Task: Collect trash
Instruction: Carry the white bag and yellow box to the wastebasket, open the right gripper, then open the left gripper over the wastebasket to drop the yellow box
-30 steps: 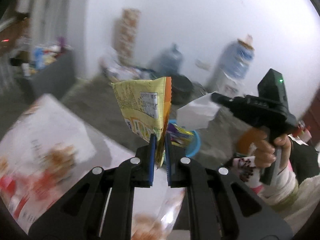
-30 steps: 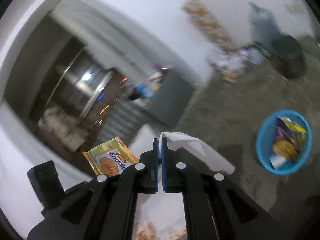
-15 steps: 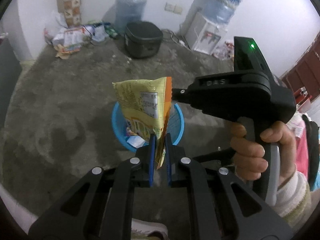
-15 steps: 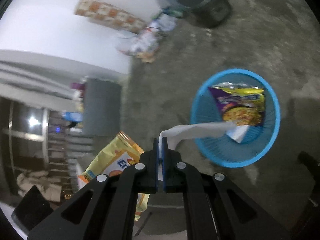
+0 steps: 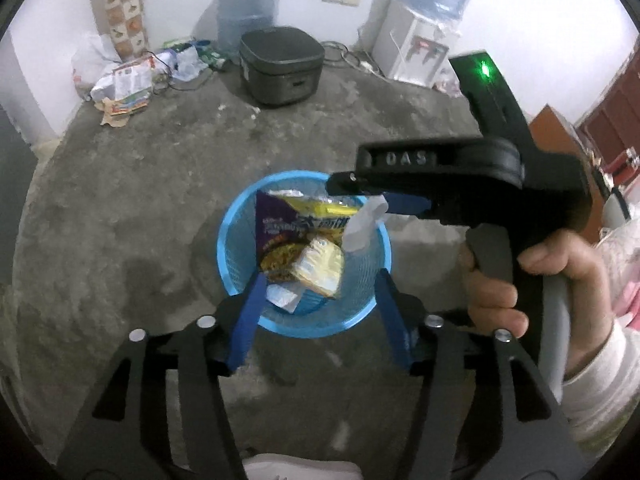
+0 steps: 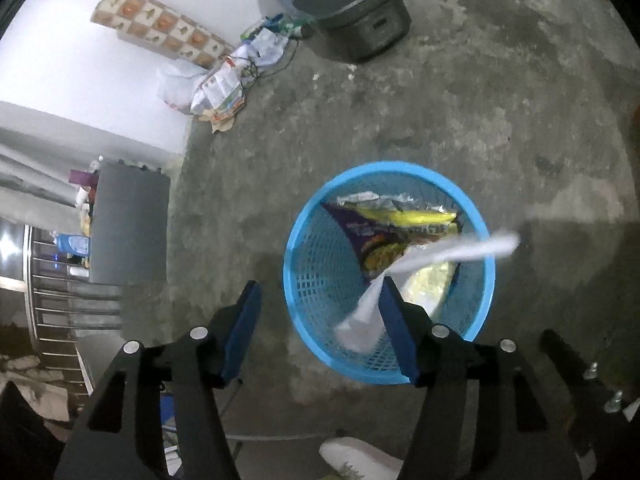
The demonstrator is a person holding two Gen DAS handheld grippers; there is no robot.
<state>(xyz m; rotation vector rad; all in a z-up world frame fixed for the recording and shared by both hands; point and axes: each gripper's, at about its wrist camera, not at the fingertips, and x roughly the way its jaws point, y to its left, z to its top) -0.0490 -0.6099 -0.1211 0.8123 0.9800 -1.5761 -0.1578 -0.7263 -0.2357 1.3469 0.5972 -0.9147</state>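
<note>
A blue mesh basket stands on the concrete floor, also in the right wrist view. It holds a purple and yellow noodle packet and a yellow snack wrapper. My left gripper is open and empty right above the basket. My right gripper is open over the basket's near rim; it also shows in the left wrist view. A white tissue hangs loose by its right finger above the basket, blurred; it shows in the left wrist view too.
A dark rice cooker, a large water bottle and a white water dispenser stand along the far wall. A heap of bags and papers lies at the left. A grey cabinet stands left.
Both grippers have opened over the basket. The yellow snack wrapper has dropped from my left gripper into the basket. The tissue has slipped free of my right gripper.
</note>
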